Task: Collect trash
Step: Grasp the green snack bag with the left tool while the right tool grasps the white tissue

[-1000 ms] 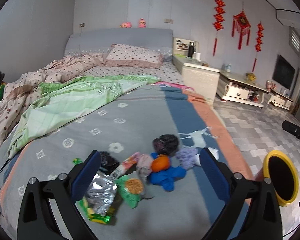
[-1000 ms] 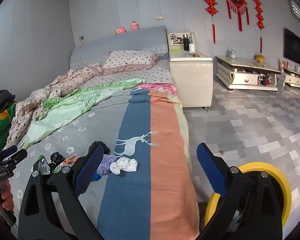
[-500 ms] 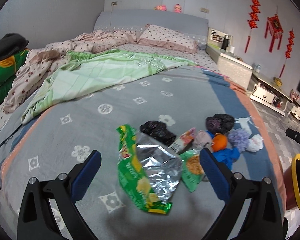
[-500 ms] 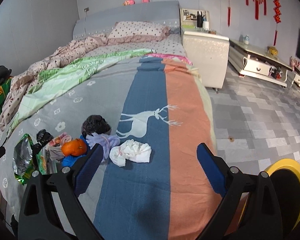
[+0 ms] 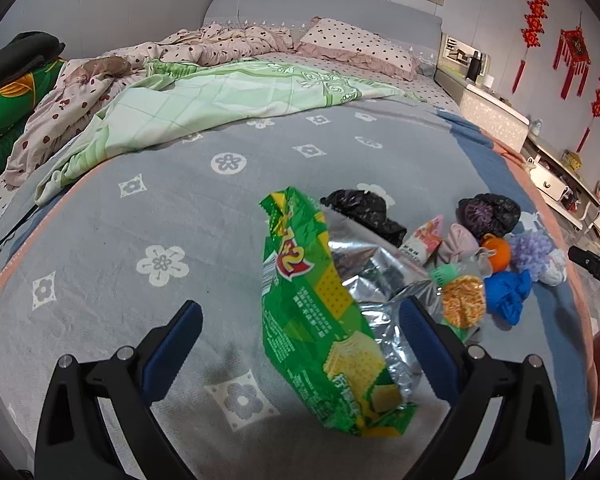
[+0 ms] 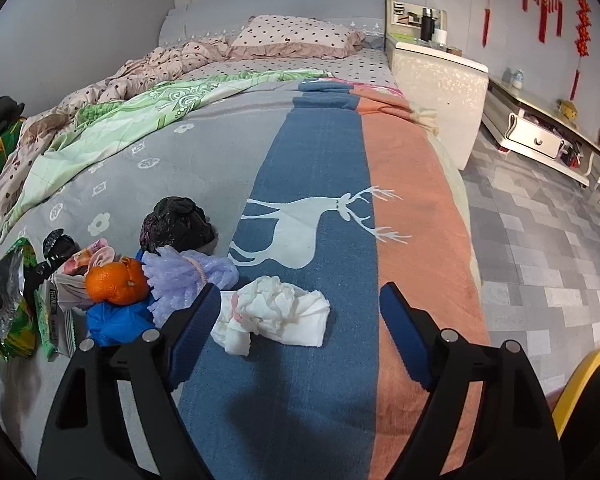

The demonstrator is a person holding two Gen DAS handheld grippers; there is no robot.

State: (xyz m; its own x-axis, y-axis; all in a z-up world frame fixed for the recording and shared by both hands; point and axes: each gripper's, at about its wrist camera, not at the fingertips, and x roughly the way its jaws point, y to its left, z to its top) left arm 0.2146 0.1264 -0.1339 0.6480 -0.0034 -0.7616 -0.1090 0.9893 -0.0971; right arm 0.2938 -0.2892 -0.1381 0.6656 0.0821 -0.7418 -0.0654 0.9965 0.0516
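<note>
Lighting: even, soft indoor light, moderately bright; we find no harsh glare apart from crinkled reflections on the foil lining of the green snack bag point(image 5: 340, 320). Shadows: faint, diffuse patches on the bed cover point(image 6: 312, 160) directly beneath each gripper (darker in the right wrist view). Distortion: strong fisheye bending, with walls and bed edges curving and black vignetting at the corners. Focus: we note both views sharp centrally, slightly softer toward the rims.
</note>
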